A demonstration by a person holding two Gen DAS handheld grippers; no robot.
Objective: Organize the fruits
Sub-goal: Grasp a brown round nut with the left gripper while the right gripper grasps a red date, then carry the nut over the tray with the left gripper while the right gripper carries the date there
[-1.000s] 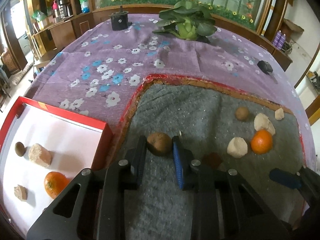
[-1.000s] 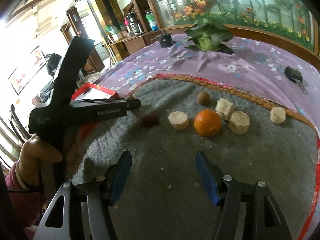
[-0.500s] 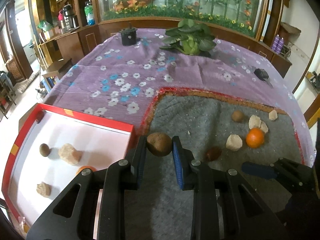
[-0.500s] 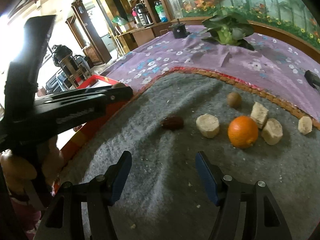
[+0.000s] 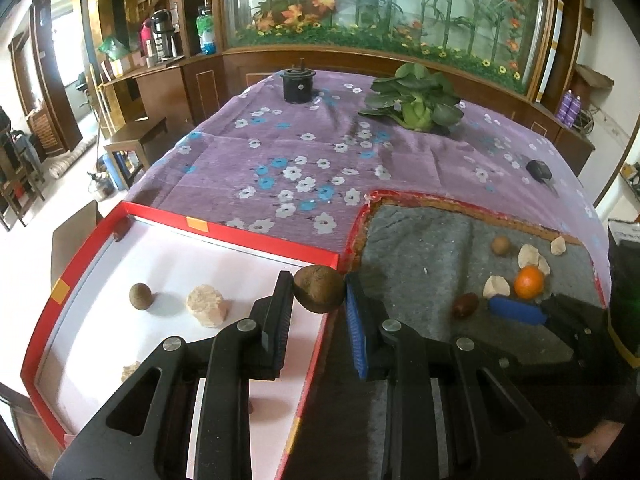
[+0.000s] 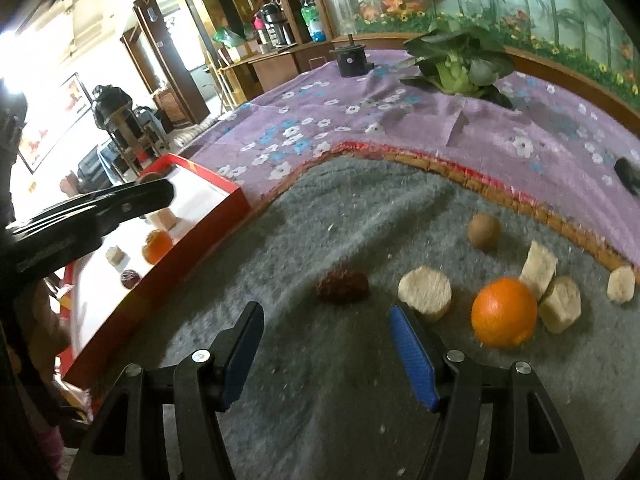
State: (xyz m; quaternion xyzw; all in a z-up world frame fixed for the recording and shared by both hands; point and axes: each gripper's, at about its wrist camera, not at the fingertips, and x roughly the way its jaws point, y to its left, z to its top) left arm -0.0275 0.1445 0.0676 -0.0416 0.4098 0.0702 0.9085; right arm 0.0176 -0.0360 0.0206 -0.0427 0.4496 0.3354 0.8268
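Left gripper (image 5: pixel 319 304): jaws clamped on a brown kiwi (image 5: pixel 319 289), above the right rim of the red tray (image 5: pixel 256 247). Right gripper (image 6: pixel 326 340): jaws wide, just narrowing, nothing between them, near a dark red fruit (image 6: pixel 343 287) on the grey mat (image 6: pixel 320 380).

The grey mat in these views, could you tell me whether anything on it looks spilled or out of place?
Small pale crumbs are scattered across the grey mat, apparently shed from the beige chunks. The fruit itself lies tidy, and nothing looks damaged.

right gripper (image 6: pixel 326 346) closing (nothing gripped) near dark red fruit (image 6: pixel 343 287), orange (image 6: pixel 503 312) beside it
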